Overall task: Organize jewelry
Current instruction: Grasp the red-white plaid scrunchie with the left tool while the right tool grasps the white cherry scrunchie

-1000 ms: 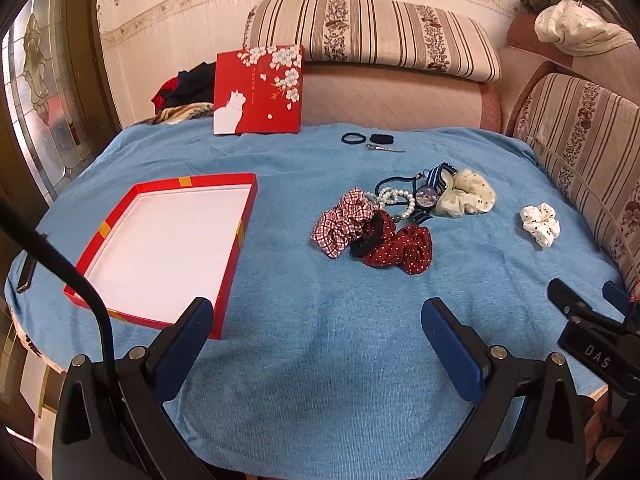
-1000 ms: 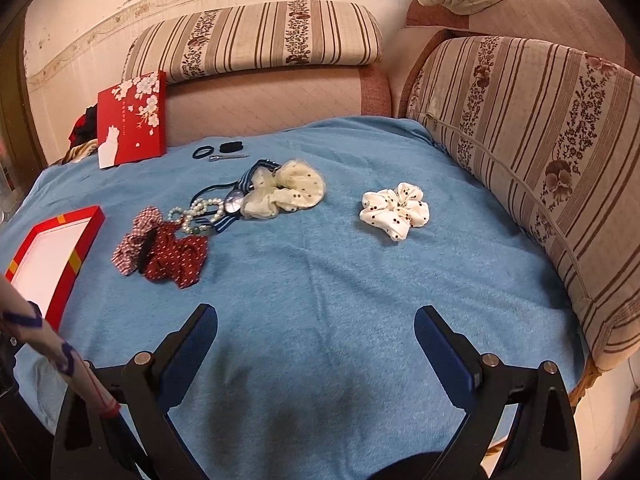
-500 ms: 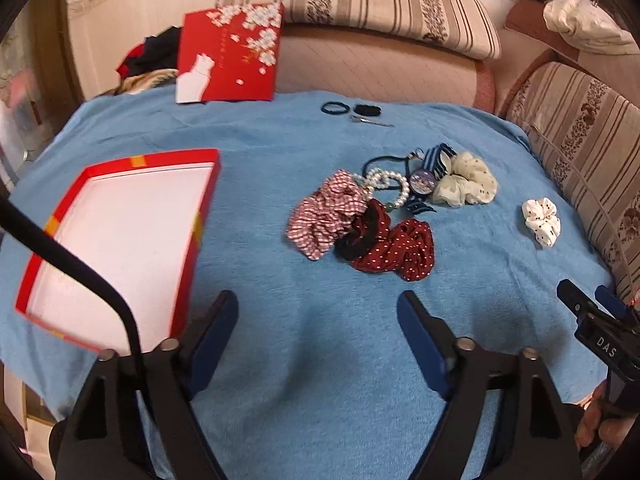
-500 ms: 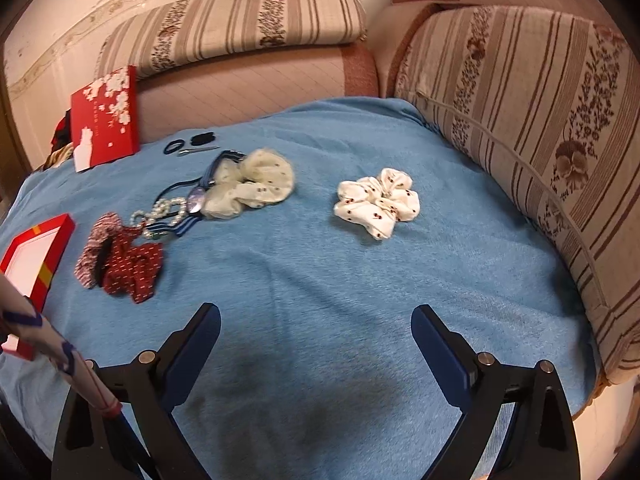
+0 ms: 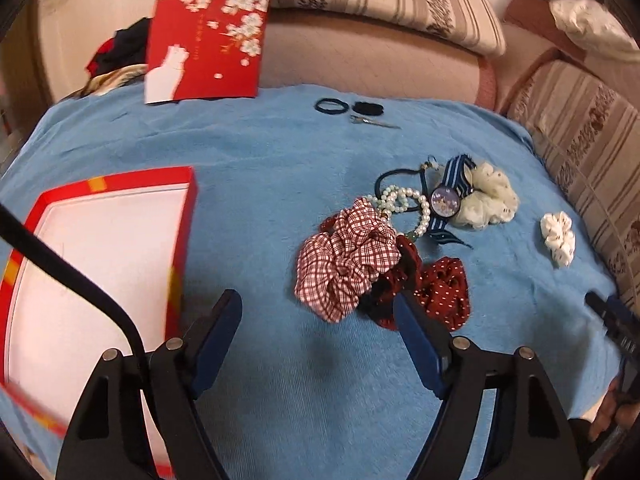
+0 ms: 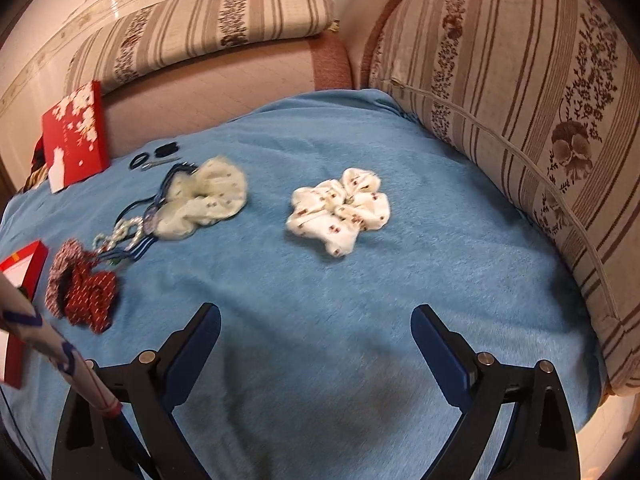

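On the blue cloth lies a pile: a red-and-white checked scrunchie (image 5: pixel 348 260), a dark red dotted scrunchie (image 5: pixel 440 296), a pearl bracelet (image 5: pixel 404 200), a watch on a striped band (image 5: pixel 446 202) and a cream scrunchie (image 5: pixel 486 200). My left gripper (image 5: pixel 316 304) hovers open just short of the checked scrunchie, nothing between its fingers. An open red box (image 5: pixel 188 220) with a white floor lies to its left. A white printed scrunchie (image 6: pixel 340 210) lies alone ahead of my right gripper (image 6: pixel 316 314), which is open and holds nothing.
A red flowered lid (image 5: pixel 208 40) leans on the sofa at the back. Two black hair ties (image 5: pixel 330 106) and a hairpin (image 5: pixel 374 121) lie near the far edge. Striped sofa cushions (image 6: pixel 520 120) border the cloth on the right and behind.
The left gripper has moved forward and down toward the scrunchie pile, and its jaws have narrowed somewhat. The right gripper has come closer to the white scrunchie.
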A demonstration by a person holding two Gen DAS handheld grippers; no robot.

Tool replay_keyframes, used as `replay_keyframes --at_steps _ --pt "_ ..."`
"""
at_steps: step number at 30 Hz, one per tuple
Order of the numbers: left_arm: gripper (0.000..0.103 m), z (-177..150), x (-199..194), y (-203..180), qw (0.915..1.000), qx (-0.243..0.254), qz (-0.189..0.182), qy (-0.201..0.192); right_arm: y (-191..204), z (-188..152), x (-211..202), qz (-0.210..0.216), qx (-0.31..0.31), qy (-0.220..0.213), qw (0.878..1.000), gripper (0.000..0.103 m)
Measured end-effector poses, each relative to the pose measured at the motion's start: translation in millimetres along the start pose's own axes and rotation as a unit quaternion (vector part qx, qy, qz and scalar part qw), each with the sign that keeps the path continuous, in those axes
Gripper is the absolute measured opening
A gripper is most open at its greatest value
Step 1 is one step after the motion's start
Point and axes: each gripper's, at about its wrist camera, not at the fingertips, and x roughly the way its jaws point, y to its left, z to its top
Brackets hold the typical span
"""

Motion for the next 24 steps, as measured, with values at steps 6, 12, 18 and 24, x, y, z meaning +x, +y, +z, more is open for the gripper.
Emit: replay_keyframes --at_steps 6,12,18,24 --pt "0.078 9 29 5 0.9993 0.006 -0.030 0.023 -19 25 22 -0.019 0.015 -0.006 1.000 0.098" --pt "0.078 24 52 14 0.9970 -0.014 -0.070 0.032 -28 45 54 -0.015 0.028 0.005 0.999 0.098" --pt "0.078 31 82 22 0.9894 -0.047 -0.119 0.069 -34 52 84 -0.001 0.058 0.027 0.998 0.098" --pt "0.026 30 91 22 0.9784 -0.081 -0.167 0.091 -34 54 100 0.014 0.074 0.045 0.996 0.072"
